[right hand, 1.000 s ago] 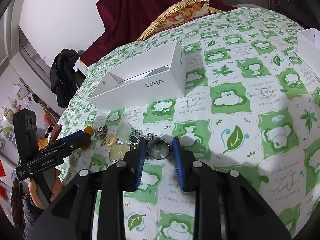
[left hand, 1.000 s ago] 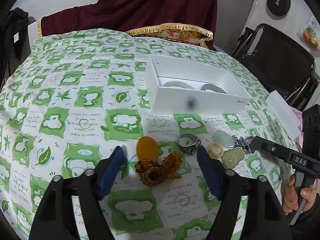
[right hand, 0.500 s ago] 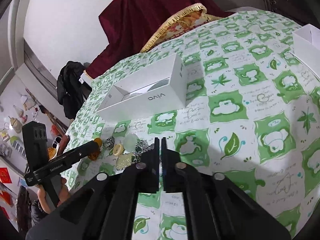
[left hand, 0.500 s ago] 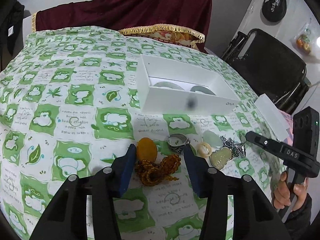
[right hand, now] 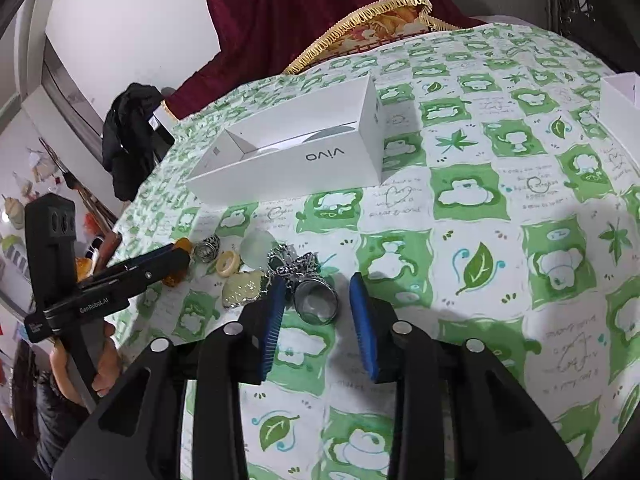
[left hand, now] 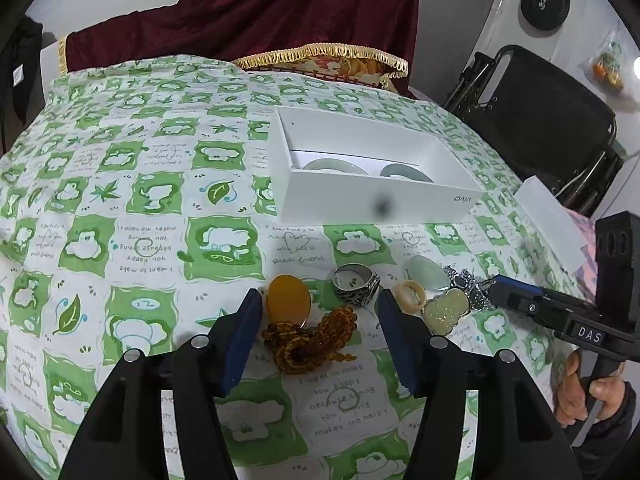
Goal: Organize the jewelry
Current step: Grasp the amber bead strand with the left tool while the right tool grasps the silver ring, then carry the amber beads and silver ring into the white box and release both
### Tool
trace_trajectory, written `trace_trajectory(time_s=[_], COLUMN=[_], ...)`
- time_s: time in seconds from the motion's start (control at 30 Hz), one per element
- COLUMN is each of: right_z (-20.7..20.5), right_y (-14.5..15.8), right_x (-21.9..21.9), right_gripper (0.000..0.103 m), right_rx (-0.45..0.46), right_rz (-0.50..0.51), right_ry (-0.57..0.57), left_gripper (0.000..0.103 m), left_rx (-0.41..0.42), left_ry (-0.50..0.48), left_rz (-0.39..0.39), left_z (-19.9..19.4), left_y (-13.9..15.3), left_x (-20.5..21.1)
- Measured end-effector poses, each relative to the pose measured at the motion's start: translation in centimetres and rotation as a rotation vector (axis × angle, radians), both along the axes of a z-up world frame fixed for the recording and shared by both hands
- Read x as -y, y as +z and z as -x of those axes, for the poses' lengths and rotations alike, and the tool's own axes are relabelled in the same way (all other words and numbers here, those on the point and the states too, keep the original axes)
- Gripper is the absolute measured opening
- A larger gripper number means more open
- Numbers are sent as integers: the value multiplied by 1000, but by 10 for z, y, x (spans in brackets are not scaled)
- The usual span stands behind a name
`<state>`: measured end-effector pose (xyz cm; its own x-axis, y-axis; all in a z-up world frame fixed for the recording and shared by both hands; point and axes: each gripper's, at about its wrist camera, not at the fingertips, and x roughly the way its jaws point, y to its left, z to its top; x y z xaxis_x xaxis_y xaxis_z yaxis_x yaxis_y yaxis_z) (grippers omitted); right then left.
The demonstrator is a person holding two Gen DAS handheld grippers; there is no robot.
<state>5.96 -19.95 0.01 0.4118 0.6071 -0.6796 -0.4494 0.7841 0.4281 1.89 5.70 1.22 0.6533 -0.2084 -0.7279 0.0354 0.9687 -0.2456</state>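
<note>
Jewelry lies in a row on the green-and-white tablecloth. My left gripper is open around an amber pendant with its amber bead string. Beside them lie a silver ring, a cream ring, a pale jade oval, a gourd pendant and a silver chain. My right gripper is open around a silver ring lying on the cloth. The open white box holds two jade bangles.
A second white box sits at the right edge in the right wrist view. A dark red cloth with gold fringe covers something behind the table. A black folding chair stands to the right.
My right gripper shut half a second ago and now stands open again, with the silver ring still on the cloth between its fingers. My left gripper narrowed around the amber pendant and beads.
</note>
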Motion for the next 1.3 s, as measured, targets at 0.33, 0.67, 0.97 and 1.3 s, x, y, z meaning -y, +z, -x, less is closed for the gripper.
trace_trajectory(time_s=[0.33, 0.67, 0.97, 1.3], right_z=[9, 2, -3, -5], right_y=[4, 6, 10, 7], right_x=[-20, 5, 12, 13], right_gripper=[28, 23, 23, 23], right_rx=[81, 46, 43, 26], right_rz=[166, -29, -87, -95], right_ry=[23, -11, -33, -38], left_gripper=[50, 30, 38, 40], left_rx=[-5, 27, 48, 1], left_ry=[-25, -39, -45, -69], left_rz=[-18, 4, 38, -64], left_z=[0, 3, 9, 7], left_y=[-1, 3, 5, -1], left_x=[5, 6, 5, 23])
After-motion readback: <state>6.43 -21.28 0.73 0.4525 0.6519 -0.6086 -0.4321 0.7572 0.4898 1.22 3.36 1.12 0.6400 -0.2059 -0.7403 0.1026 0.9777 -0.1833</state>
